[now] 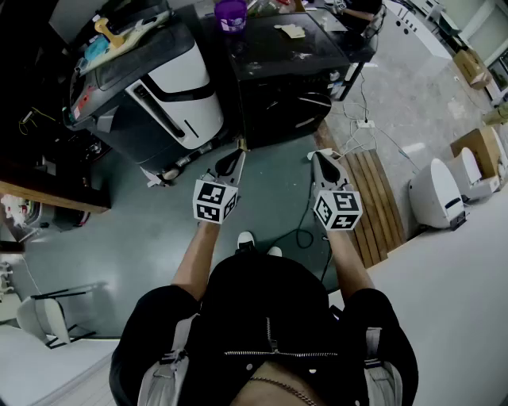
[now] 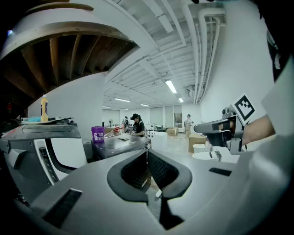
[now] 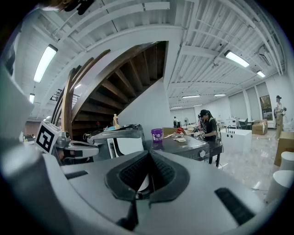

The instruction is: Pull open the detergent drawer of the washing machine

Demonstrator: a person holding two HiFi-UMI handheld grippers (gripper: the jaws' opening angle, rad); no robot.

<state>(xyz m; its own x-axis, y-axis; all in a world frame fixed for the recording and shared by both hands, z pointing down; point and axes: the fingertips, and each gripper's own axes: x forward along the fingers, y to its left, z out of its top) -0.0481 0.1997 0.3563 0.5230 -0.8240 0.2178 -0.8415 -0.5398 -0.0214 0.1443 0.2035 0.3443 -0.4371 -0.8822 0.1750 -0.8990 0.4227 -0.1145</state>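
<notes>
Ahead, upright black washing machine (image 1: 278, 103), front toward left tool (image 1: 240, 150), right tool (image 1: 316, 156)

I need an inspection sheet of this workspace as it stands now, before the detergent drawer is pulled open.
Surface: smooth grey-green floor, no spill seen.
Job's things: black box-shaped washing machine ahead; its drawer cannot be made out.
Clutter: purple plastic cup on that machine; yellow bottle on the white and grey appliance beside it.
Grippers: left hand-held gripper and right hand-held gripper both shut, empty, short of the machine.
Cables: black cable loops on the floor; white power strip with white leads.
Surroundings: wooden slatted pallet, white rounded housings, brown cardboard box.
</notes>
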